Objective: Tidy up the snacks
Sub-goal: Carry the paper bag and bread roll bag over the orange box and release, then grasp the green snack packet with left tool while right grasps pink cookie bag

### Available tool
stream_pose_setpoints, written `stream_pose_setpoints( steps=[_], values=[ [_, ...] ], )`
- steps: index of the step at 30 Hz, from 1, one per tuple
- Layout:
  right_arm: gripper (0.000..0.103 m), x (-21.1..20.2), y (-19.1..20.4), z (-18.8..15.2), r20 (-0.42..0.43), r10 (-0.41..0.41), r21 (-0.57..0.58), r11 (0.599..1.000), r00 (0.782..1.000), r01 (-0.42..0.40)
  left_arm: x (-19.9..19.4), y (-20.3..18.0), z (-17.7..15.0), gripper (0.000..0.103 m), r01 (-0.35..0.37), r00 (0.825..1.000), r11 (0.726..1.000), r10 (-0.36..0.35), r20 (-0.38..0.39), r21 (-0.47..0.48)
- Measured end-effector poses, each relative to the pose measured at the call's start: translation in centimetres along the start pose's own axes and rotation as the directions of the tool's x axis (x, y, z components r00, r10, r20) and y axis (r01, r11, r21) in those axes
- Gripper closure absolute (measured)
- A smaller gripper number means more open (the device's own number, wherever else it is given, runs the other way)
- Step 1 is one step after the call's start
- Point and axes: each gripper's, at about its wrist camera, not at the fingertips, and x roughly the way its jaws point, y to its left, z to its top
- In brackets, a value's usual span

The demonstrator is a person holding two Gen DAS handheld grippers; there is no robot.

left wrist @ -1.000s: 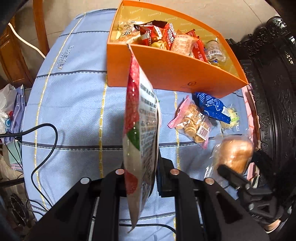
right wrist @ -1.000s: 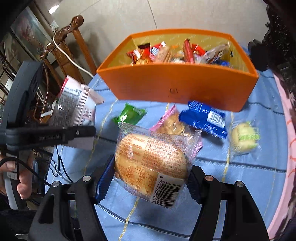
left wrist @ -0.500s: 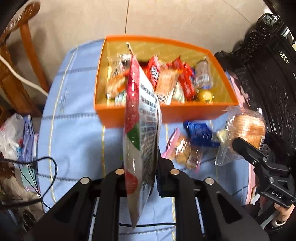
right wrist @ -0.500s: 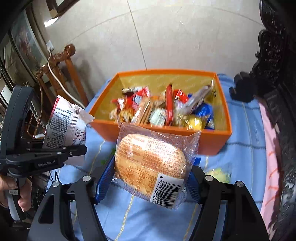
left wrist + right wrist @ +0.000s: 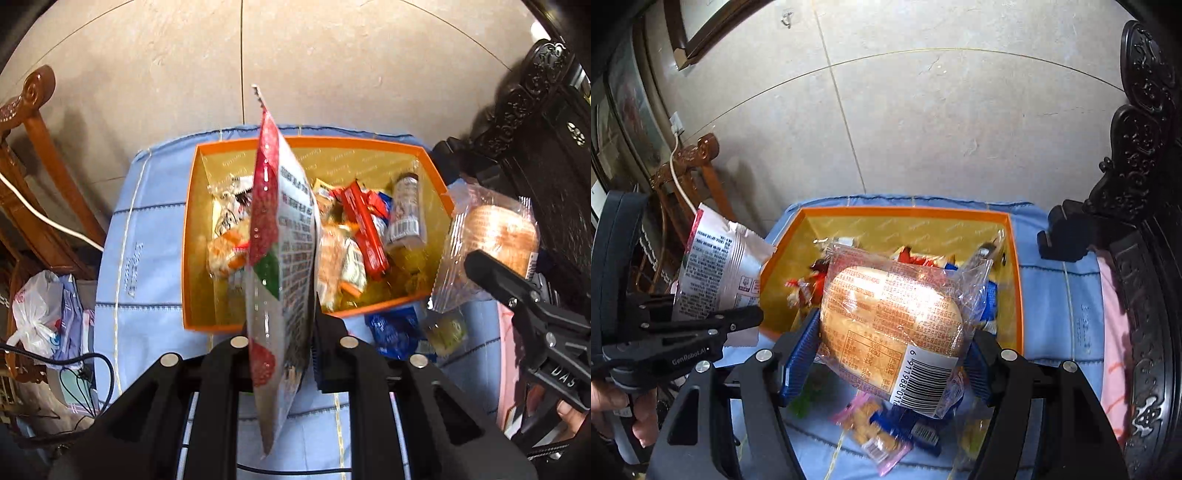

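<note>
Snack pouch (image 5: 280,236) pinched in left tongs (image 5: 295,343); bread packet (image 5: 890,314) in right tongs (image 5: 886,362).

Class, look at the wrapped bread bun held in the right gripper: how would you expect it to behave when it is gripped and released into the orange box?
The bread bun probably squashes easily: it looks soft and puffy between the right gripper pads. Its clear wrapper looks glossy, so it may slip. It likely lands gently in the orange box, being light for its bulk.

Left gripper (image 5: 280,343) pinching upright red-and-white snack bag (image 5: 280,240) above orange box (image 5: 188,258) of mixed snacks on blue cloth (image 5: 144,258); wrapped bun (image 5: 495,236) at right.
</note>
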Motion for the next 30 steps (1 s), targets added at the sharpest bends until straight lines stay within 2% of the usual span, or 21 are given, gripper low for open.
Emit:
stream_pose_setpoints(
  steps=[10, 19, 20, 21, 22, 23, 25, 26, 30],
  values=[
    [0.033, 3.3, -0.3, 3.0, -0.006, -0.04, 0.018, 0.999, 0.999, 0.04, 1.9, 0.1, 3.5, 0.089, -0.031, 1.0, 0.999, 0.031, -0.003, -0.027],
    [0.031, 5.4, -0.3, 3.7, -0.014, -0.058, 0.069, 0.996, 0.998, 0.059, 2.9, -0.3, 5.4, 0.089, -0.083, 0.996, 0.996, 0.084, 0.014, -0.017],
    [0.031, 5.6, -0.4, 3.6, -0.023, -0.072, 0.076, 0.994, 0.997, 0.074, 3.3, -0.3, 5.6, 0.085, -0.086, 0.996, 0.996, 0.086, 0.011, -0.024],
    [0.029, 5.6, -0.5, 3.5, -0.027, -0.084, 0.083, 0.993, 0.996, 0.086, 3.3, -0.2, 5.7, 0.059, -0.095, 0.995, 0.995, 0.096, 0.011, -0.029],
    [0.028, 5.2, -0.6, 3.3, -0.019, -0.112, 0.094, 0.989, 0.994, 0.113, 3.1, -0.2, 5.7, 0.039, -0.116, 0.993, 0.993, 0.116, 0.019, -0.036],
    [0.023, 4.8, -0.7, 3.0, 0.0, -0.128, 0.099, 0.987, 0.992, 0.128, 2.4, -0.1, 5.5, 0.01, -0.153, 0.986, 0.987, 0.155, 0.063, -0.046],
    [0.017, 3.4, -1.1, 2.1, 0.037, -0.123, 0.095, 0.988, 0.992, 0.119, 0.9, 0.1, 4.9, 0.007, -0.199, 0.965, 0.978, 0.206, 0.162, -0.056],
    [0.015, 3.1, -1.4, 1.6, 0.041, -0.121, 0.089, 0.989, 0.992, 0.117, 0.6, 0.3, 4.5, 0.007, -0.186, 0.968, 0.981, 0.191, 0.164, -0.049],
    [0.015, 1.7, -2.3, -1.6, 0.022, -0.148, 0.059, 0.987, 0.989, 0.147, 0.9, 1.6, 2.7, 0.007, -0.111, 0.989, 0.991, 0.118, 0.089, -0.072]
  ],
)
